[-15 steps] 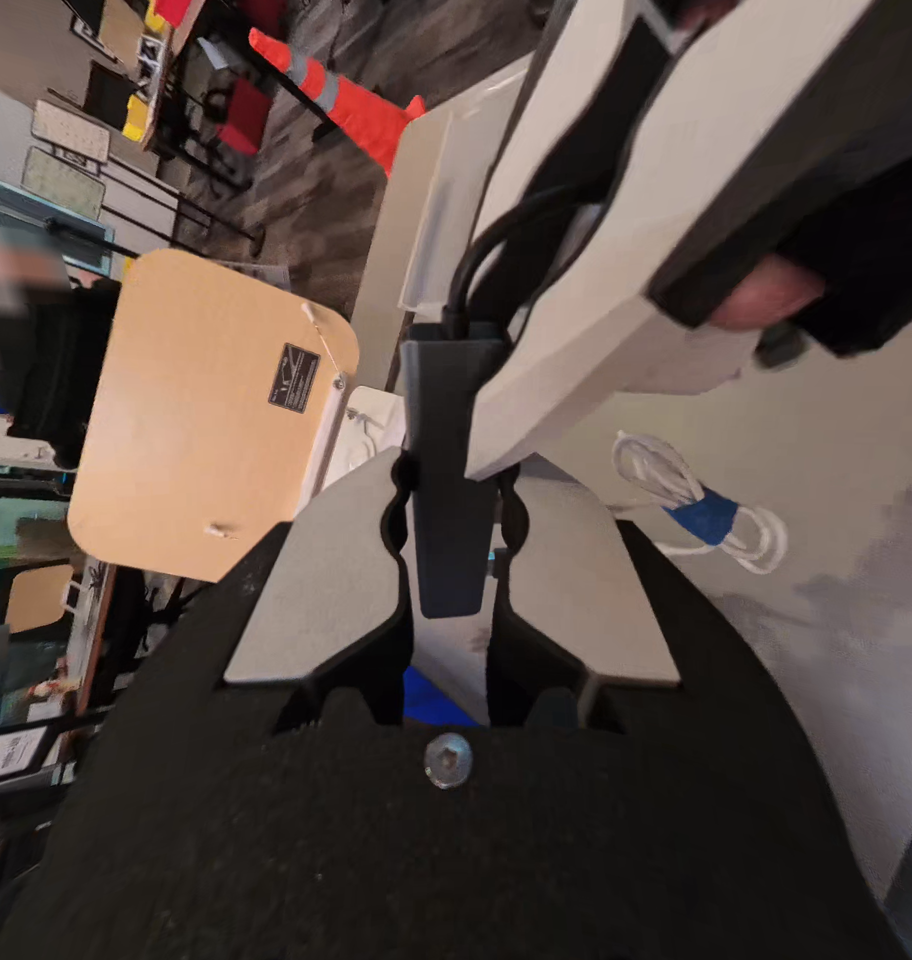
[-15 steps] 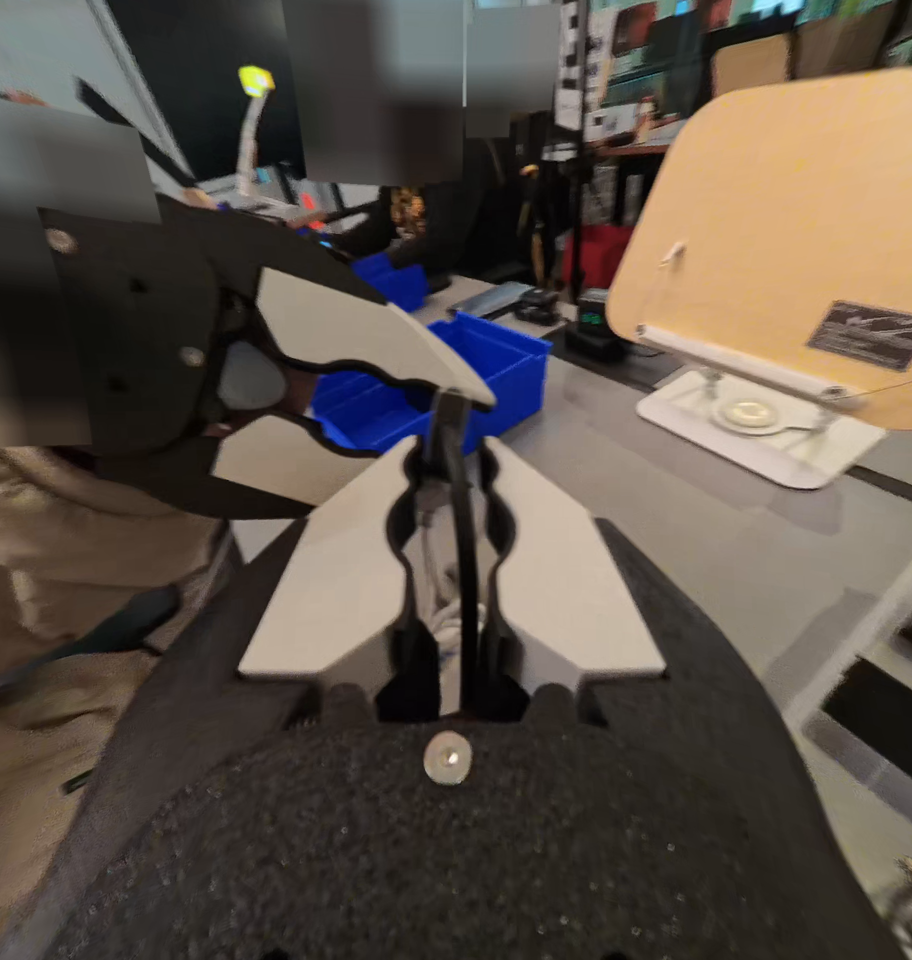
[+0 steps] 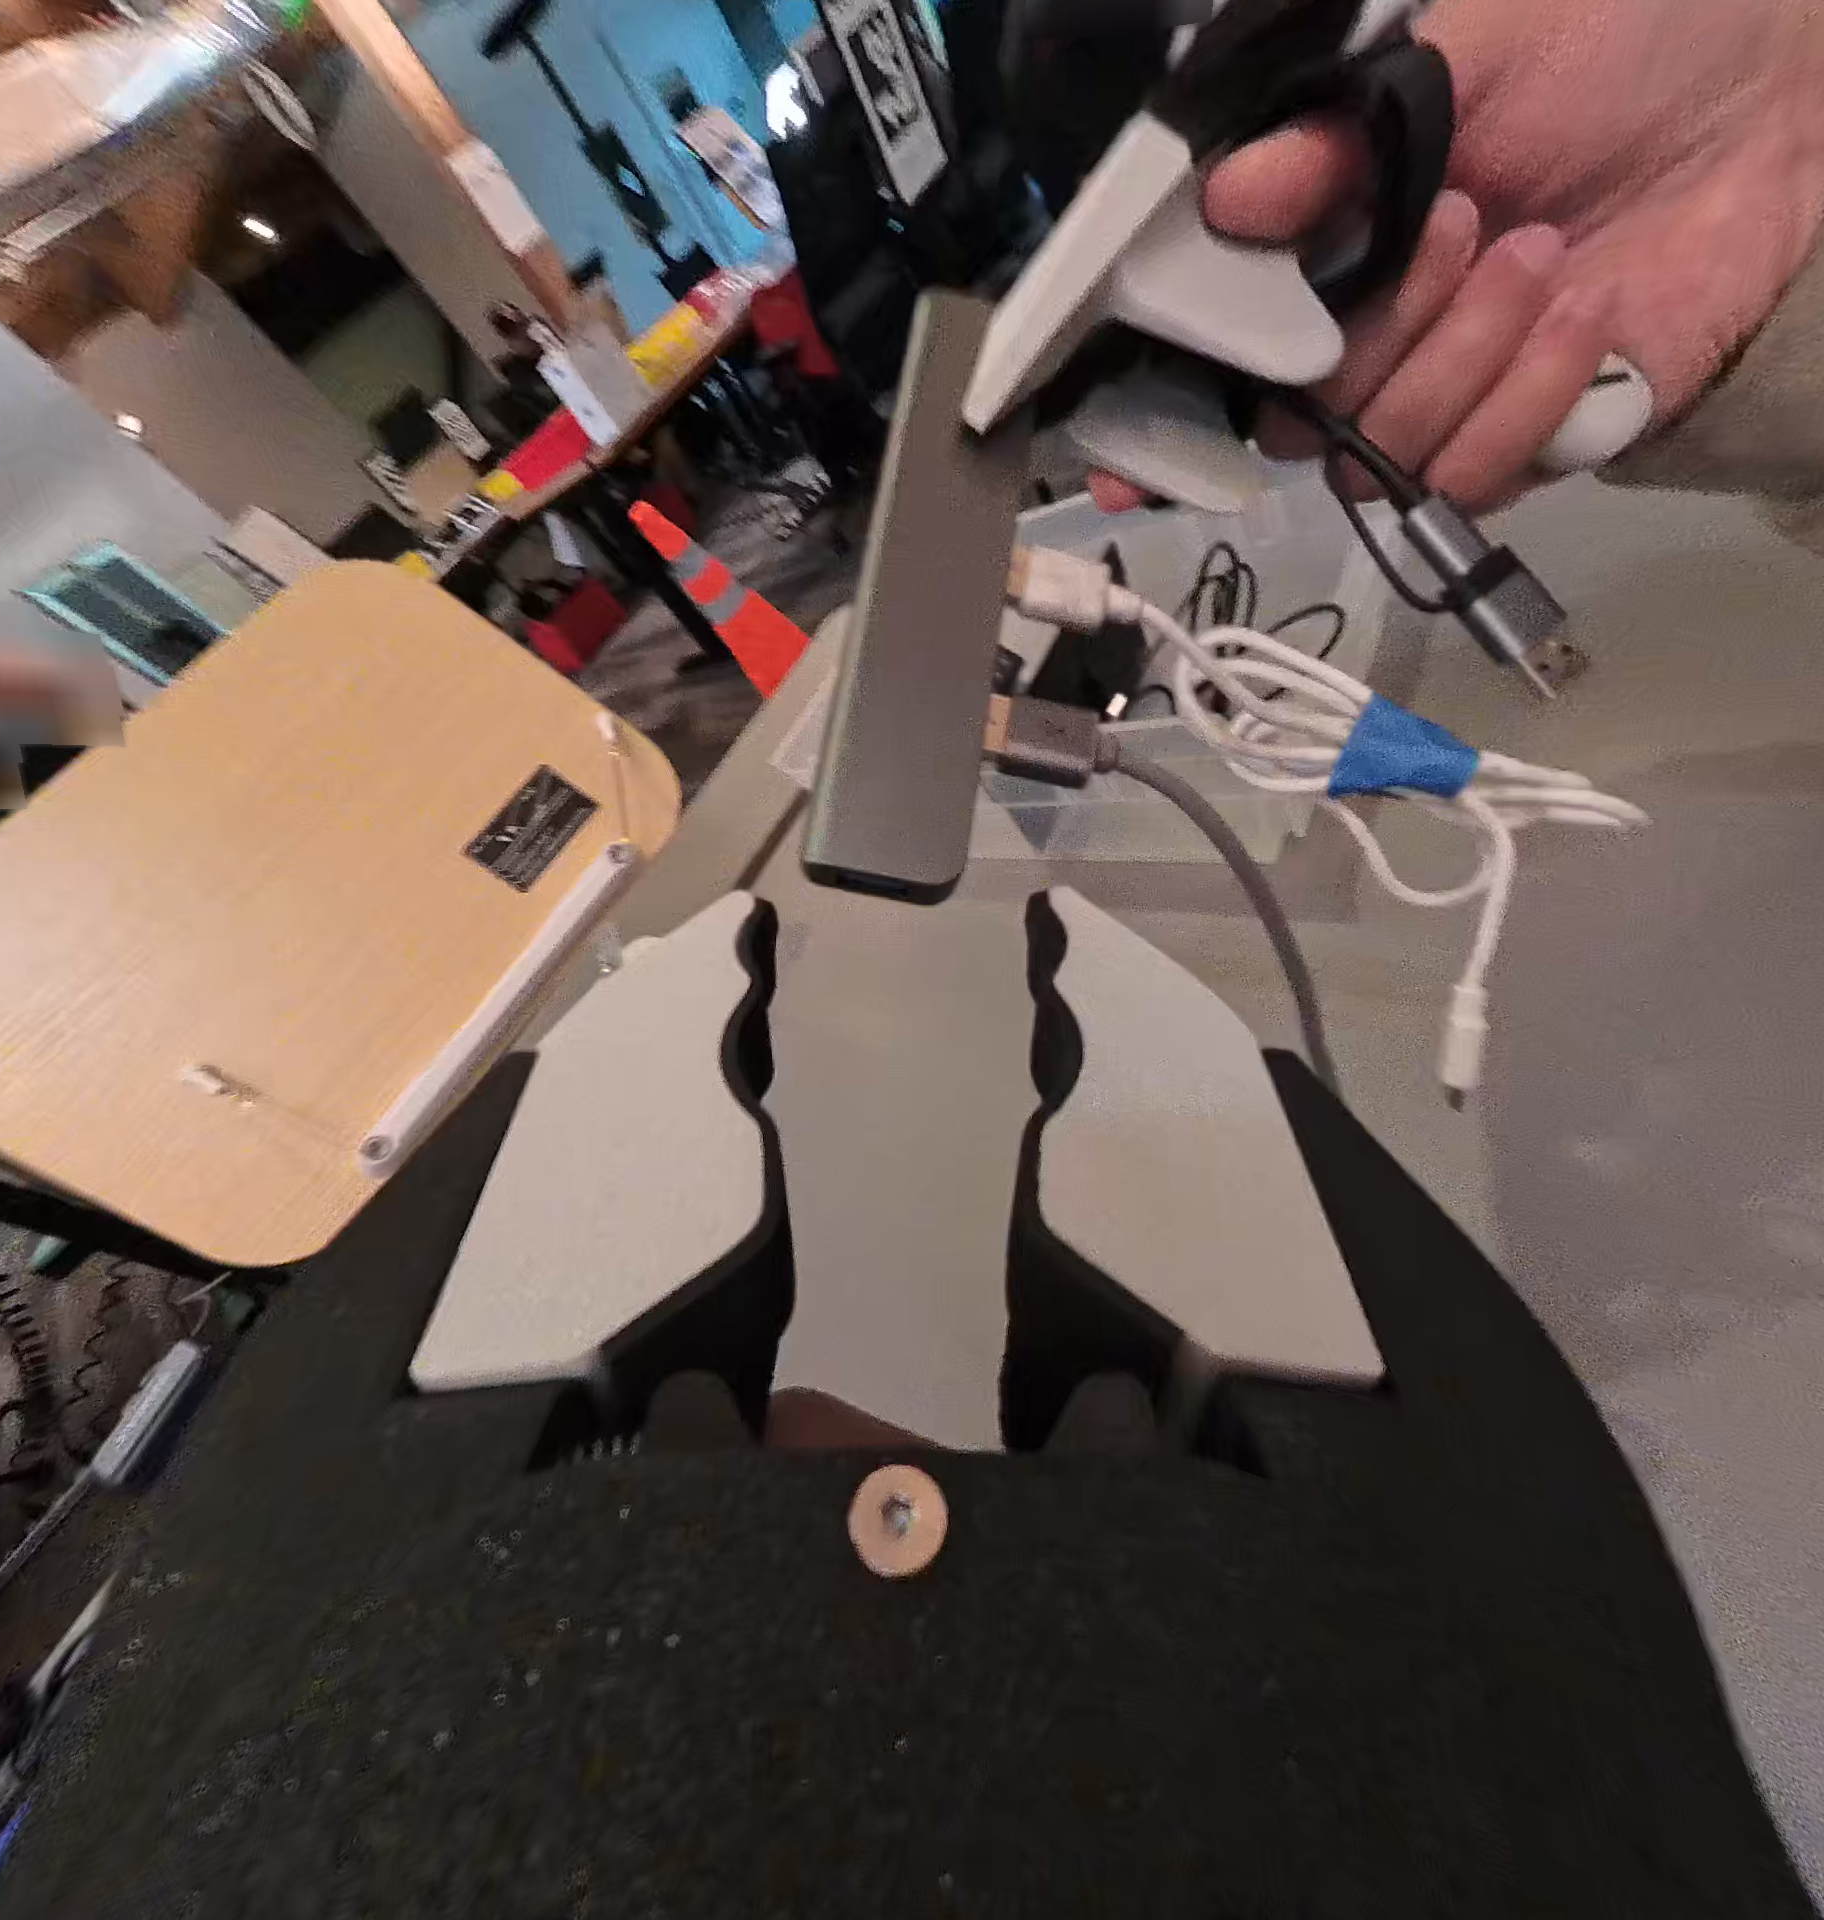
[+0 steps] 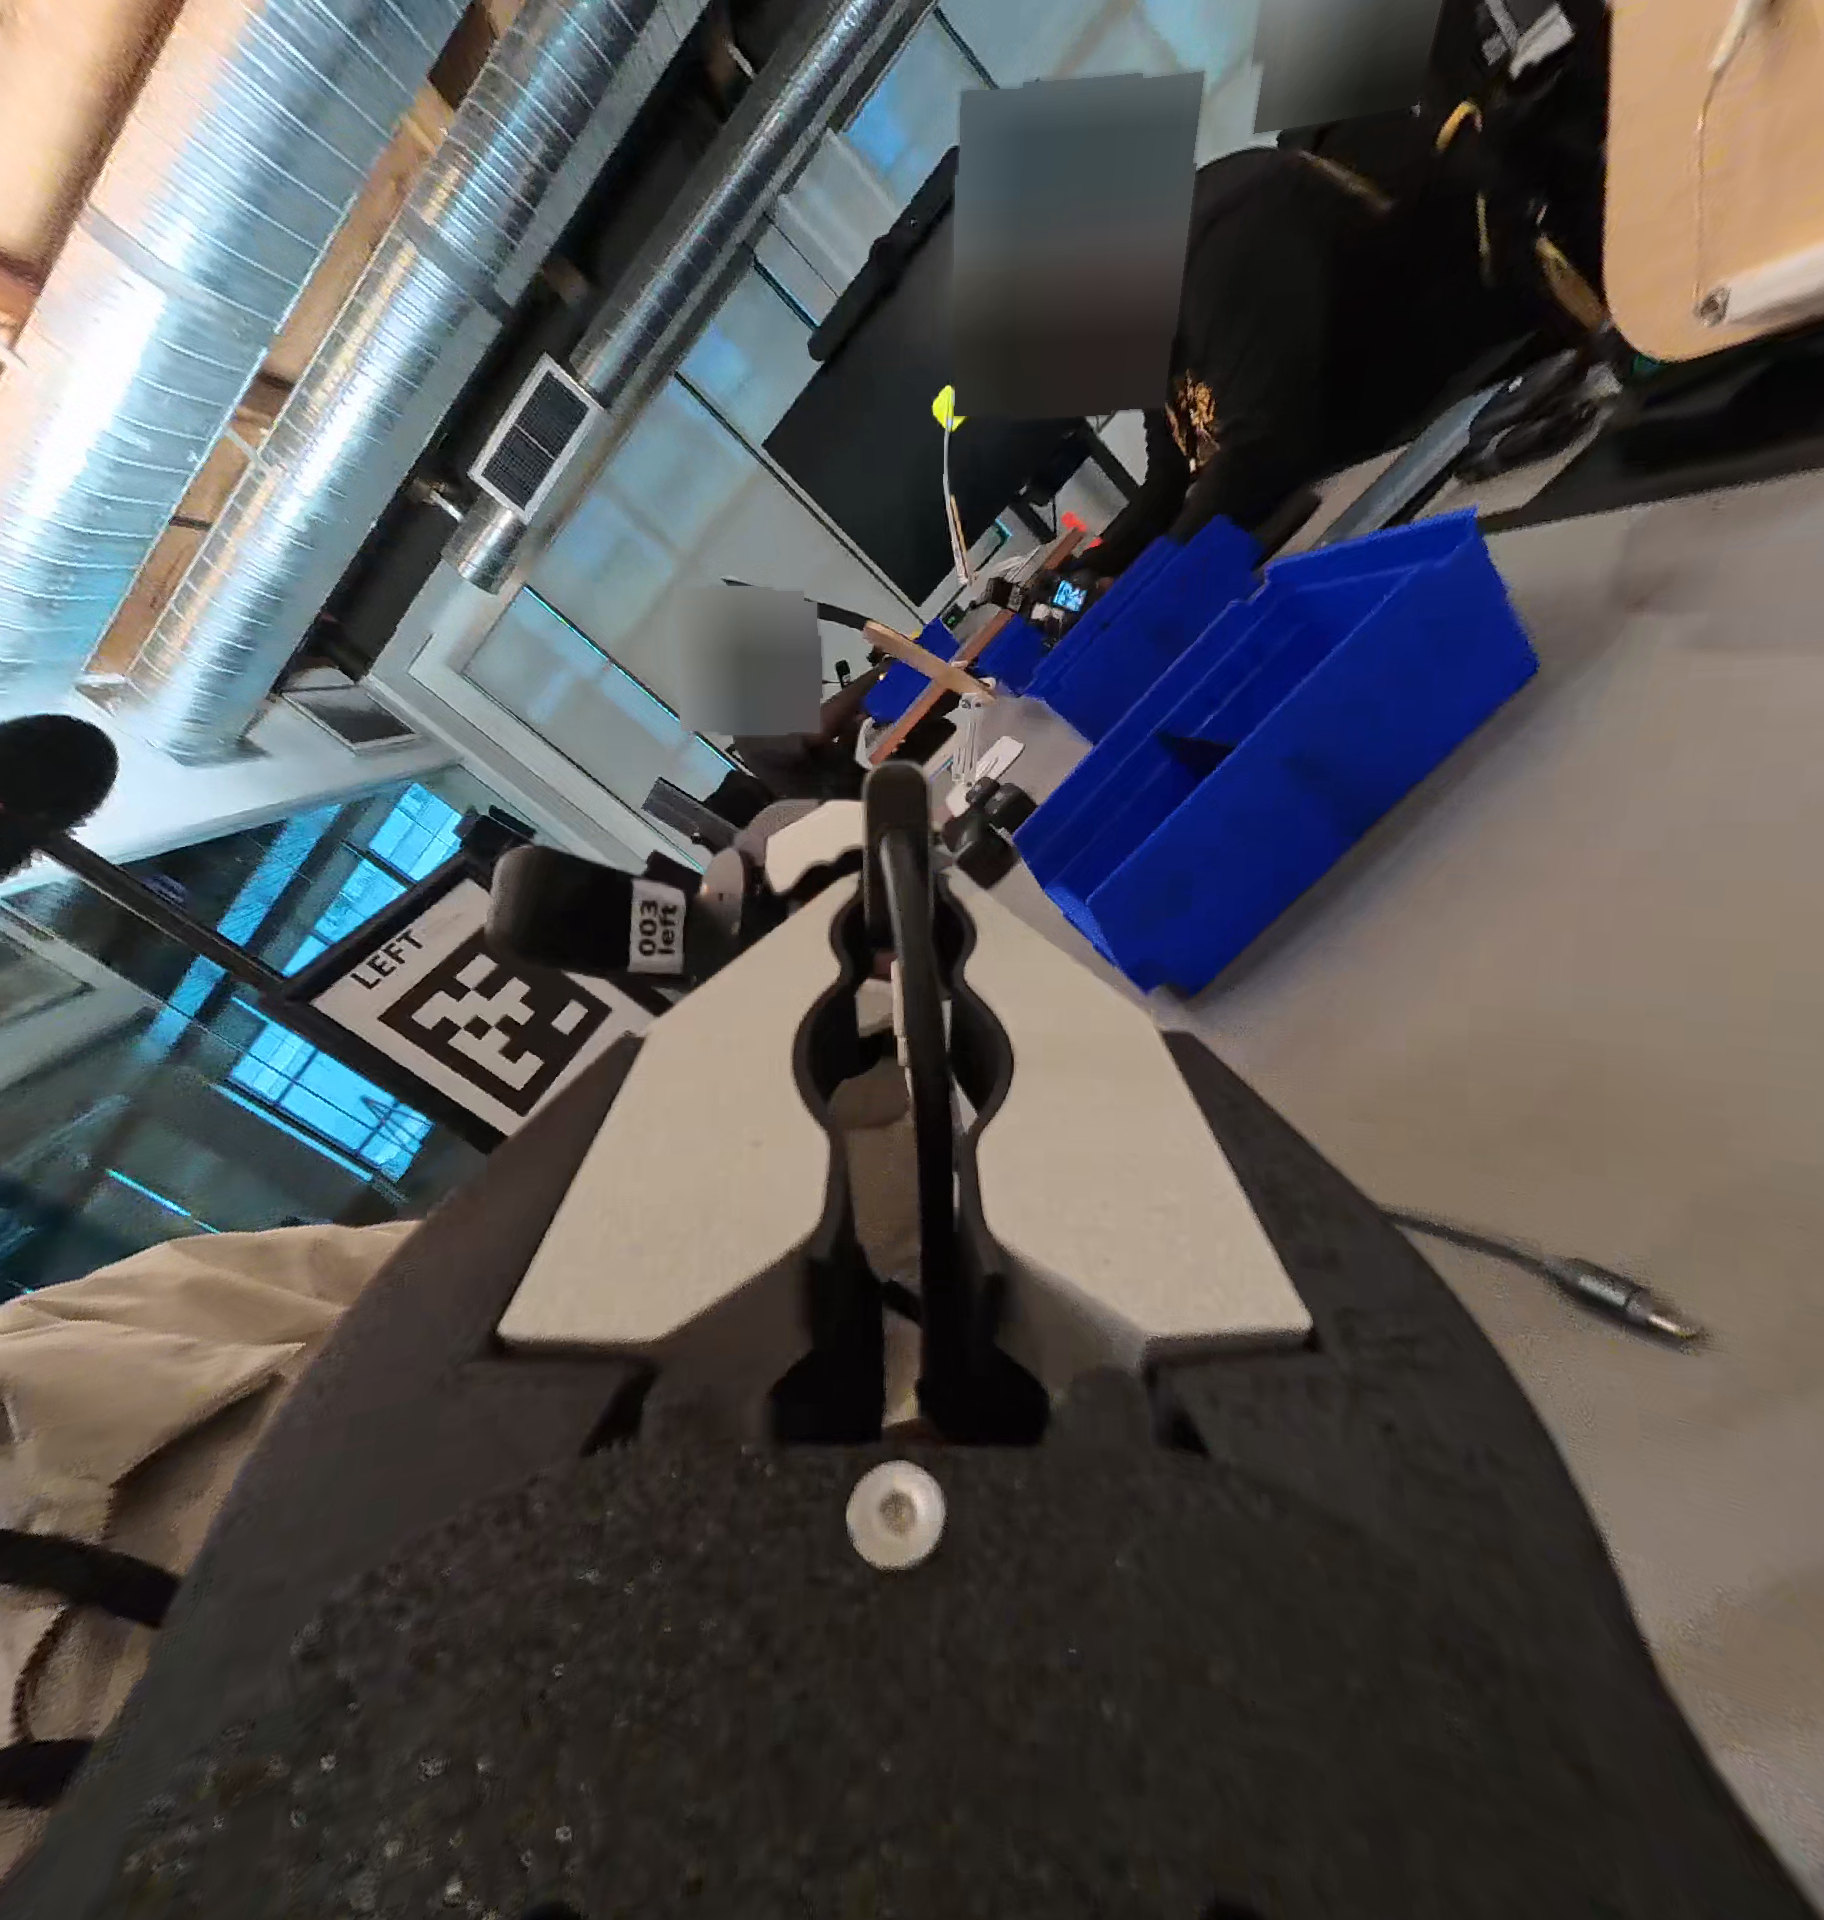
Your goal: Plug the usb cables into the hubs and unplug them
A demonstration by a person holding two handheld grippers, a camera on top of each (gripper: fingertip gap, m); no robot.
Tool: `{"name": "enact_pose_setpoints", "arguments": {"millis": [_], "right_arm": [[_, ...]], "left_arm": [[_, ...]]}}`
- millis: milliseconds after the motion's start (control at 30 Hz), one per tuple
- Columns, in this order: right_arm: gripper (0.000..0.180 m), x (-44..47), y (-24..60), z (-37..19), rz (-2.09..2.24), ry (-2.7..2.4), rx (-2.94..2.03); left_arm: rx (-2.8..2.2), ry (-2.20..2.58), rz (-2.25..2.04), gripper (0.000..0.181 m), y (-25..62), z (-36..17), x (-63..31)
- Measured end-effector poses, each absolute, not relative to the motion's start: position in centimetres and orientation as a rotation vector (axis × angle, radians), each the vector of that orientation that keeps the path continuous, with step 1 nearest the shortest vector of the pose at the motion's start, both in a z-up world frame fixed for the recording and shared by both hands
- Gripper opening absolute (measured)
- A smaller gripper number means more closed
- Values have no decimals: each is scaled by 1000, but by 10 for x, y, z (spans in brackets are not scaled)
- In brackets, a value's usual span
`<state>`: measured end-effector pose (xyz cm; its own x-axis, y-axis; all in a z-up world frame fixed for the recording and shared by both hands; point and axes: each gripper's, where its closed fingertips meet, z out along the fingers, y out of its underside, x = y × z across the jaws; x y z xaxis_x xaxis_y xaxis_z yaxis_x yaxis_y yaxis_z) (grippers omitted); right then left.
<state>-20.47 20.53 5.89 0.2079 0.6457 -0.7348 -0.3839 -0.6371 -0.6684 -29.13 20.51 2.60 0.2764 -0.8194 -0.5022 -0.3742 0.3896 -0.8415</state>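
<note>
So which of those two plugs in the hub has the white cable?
The upper plug on the hub; its cable is white, while the lower plug has a grey one.

1. The left wrist view is taken from behind the left gripper (image 3: 897,914), along its spread fingers and down across the grey table (image 3: 1666,1039), with the hub (image 3: 918,623) hanging close ahead.
2. The right wrist view is taken from behind the right gripper (image 4: 903,904), rolled steeply sideways and tipped upward, so that ceiling ducts (image 4: 295,312) are seen.
3. The grey table (image 4: 1614,935) and the wooden board (image 3: 264,883) (image 4: 1739,156) are shared by both views.
</note>
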Motion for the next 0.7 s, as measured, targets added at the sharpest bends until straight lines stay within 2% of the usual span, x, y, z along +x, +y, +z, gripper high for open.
{"name": "enact_pose_setpoints", "arguments": {"millis": [133, 233, 300, 367, 533, 700], "right_arm": [[8, -221, 201, 45, 1701, -277, -1674], [8, -237, 190, 46, 1919, -298, -1630], [9, -243, 195, 27, 1808, -318, -1735], [8, -246, 199, 16, 1731, -325, -1795], [9, -255, 196, 10, 1641, -389, -1852], [9, -251, 197, 11, 1620, -380, -1854]], "left_arm": [[-1237, 1279, -615, 55, 194, 22, -299], [-1225, 1362, -537, 52, 193, 8, -302], [-1205, 1407, -569, 49, 183, 6, -301], [-1244, 1468, -504, 40, 184, -5, -303], [-1350, 1585, -302, 40, 193, -38, -304], [-1379, 1546, -328, 37, 196, -38, -298]]}}
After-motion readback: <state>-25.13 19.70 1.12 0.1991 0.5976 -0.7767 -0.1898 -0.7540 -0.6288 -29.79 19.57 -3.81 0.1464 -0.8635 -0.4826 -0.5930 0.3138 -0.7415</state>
